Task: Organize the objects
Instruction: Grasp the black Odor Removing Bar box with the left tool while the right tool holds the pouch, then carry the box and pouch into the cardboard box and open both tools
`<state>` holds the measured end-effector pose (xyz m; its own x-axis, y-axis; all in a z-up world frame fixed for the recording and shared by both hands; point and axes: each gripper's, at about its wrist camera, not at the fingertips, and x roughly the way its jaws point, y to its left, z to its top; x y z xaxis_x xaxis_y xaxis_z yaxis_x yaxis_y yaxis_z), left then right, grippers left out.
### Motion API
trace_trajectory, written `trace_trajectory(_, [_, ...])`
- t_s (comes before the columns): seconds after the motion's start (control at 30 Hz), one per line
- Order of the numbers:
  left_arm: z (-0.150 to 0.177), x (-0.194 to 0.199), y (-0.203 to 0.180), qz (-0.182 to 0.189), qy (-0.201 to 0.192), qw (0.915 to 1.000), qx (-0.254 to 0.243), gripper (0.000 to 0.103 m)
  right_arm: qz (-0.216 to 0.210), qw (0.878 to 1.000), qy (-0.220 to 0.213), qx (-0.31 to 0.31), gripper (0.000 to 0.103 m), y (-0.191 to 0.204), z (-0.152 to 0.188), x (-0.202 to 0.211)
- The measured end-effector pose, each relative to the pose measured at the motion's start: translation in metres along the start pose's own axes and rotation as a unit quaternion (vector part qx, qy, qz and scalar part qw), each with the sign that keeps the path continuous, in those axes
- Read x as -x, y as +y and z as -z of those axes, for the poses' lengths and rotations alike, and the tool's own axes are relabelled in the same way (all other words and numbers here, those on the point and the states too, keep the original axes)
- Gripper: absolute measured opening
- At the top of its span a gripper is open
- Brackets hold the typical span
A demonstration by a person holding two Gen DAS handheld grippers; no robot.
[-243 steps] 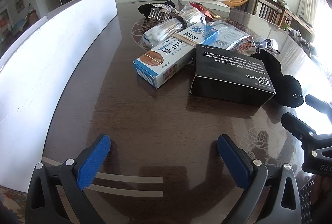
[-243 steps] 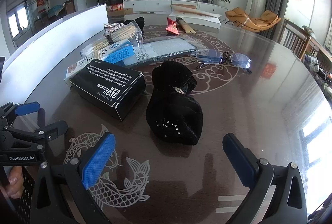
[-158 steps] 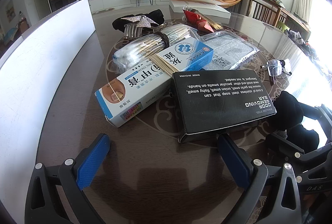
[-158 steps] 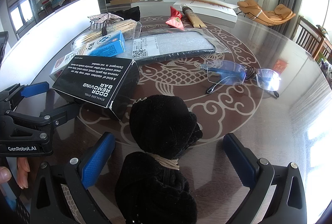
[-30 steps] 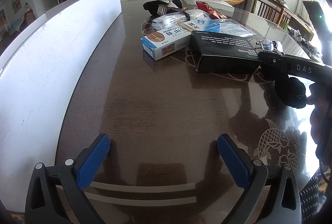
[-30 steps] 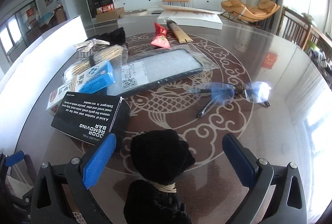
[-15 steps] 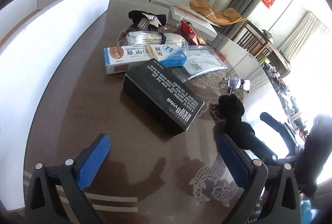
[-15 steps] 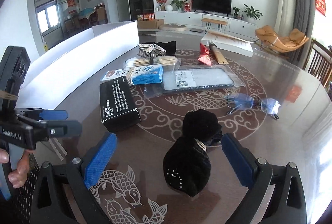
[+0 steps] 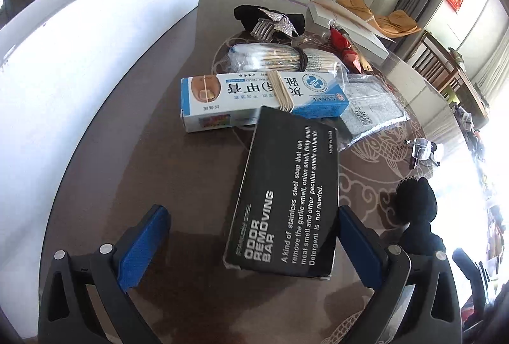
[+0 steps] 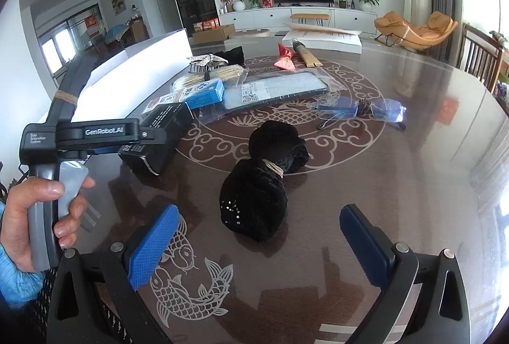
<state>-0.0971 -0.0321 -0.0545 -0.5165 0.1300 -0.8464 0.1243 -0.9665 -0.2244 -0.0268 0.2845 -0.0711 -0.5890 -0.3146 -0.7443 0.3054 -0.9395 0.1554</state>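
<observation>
1. Left wrist view: the left gripper is seen with its blue-padded fingers spread wide over the dark table, and nothing is pinched between them.
2. A black box printed "ODOR REMOVING BAR" is seen lying flat between those fingers. Its near right corner sits just beside the right pad; whether the pad touches it cannot be told. A wide gap is left to the left pad.
3. Beyond the far end of the black box, a blue and white carton is laid crosswise, with a bundle of thin wooden sticks resting on top of it.
4. Further toward the table's far edge, a clear bag of cotton swabs and a black cloth with a silver clip are found.
5. A long white panel is stood along the table's left edge.
6. Right wrist view: the right gripper is held with its fingers wide apart, empty, above the fish pattern near the table's near edge.
7. A black cloth bundle tied with a pale band is seen lying ahead of the right gripper, toward the middle of the table, apart from both pads.
8. A pair of glasses is placed right of the middle, and a flat item in a clear sleeve lies behind the bundle.
9. At the table's left edge, the handle of the left gripper is gripped by a person's hand.
</observation>
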Motion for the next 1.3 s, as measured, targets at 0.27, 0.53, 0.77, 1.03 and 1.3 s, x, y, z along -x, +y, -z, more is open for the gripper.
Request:
trace_trajectory(0.27, [-0.013, -0.018, -0.020, -0.018, 0.027, 0.9945, -0.100, 0.103, -0.018, 0.996, 0.075, -0.037, 0.102, 0.013, -0.033, -0.031])
trace_trajectory(0.53, [-0.020, -0.033, -0.038, -0.031, 0.069, 0.9788, -0.190, 0.103, 0.042, 0.990, 0.135, 0.021, 0.053, 0.024, -0.052, -0.066])
trace_trajectory(0.77, [-0.009, -0.003, -0.033, 0.011, 0.037, 0.9822, -0.184, 0.058, 0.030, 0.991, 0.129, 0.006, 0.035, 0.015, -0.043, -0.040])
trace_trajectory(1.03, [0.013, 0.112, 0.012, 0.068, -0.062, 0.9884, -0.121, 0.058, -0.037, 0.997, 0.071, 0.016, 0.035, 0.067, -0.090, 0.001])
trace_trajectory(1.3, [-0.029, 0.205, 0.159, -0.051, -0.150, 0.9872, -0.014, 0.058, -0.202, 0.974, 0.028, 0.097, 0.035, 0.249, -0.163, 0.005])
